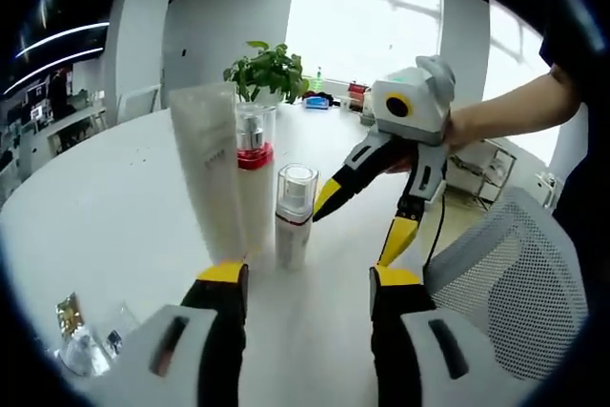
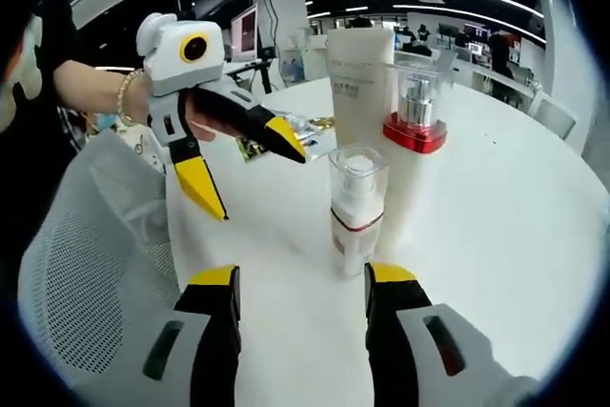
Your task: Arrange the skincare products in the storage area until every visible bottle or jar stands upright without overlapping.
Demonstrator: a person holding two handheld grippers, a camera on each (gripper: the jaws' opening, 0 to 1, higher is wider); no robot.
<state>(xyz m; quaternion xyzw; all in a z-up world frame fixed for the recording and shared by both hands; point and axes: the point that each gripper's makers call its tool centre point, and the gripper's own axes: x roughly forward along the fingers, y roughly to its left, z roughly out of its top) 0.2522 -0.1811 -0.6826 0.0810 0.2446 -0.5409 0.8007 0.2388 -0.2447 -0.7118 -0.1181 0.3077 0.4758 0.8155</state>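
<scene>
Three skincare products stand upright close together on the round white table. They are a tall white tube, a white bottle with a red collar and clear cap, and a short pump bottle with a clear cap. My left gripper is open just in front of them, holding nothing. My right gripper hangs open to the right of the short bottle, clear of it. In the right gripper view, the short bottle stands just ahead of my open right gripper. Behind it are the red-collared bottle and the tube. The left gripper is open at the left.
A grey mesh chair stands at the table's edge, chair. A potted plant sits behind the products. Small foil packets lie on the table near the left gripper, packets. Bright windows and a shelf are beyond.
</scene>
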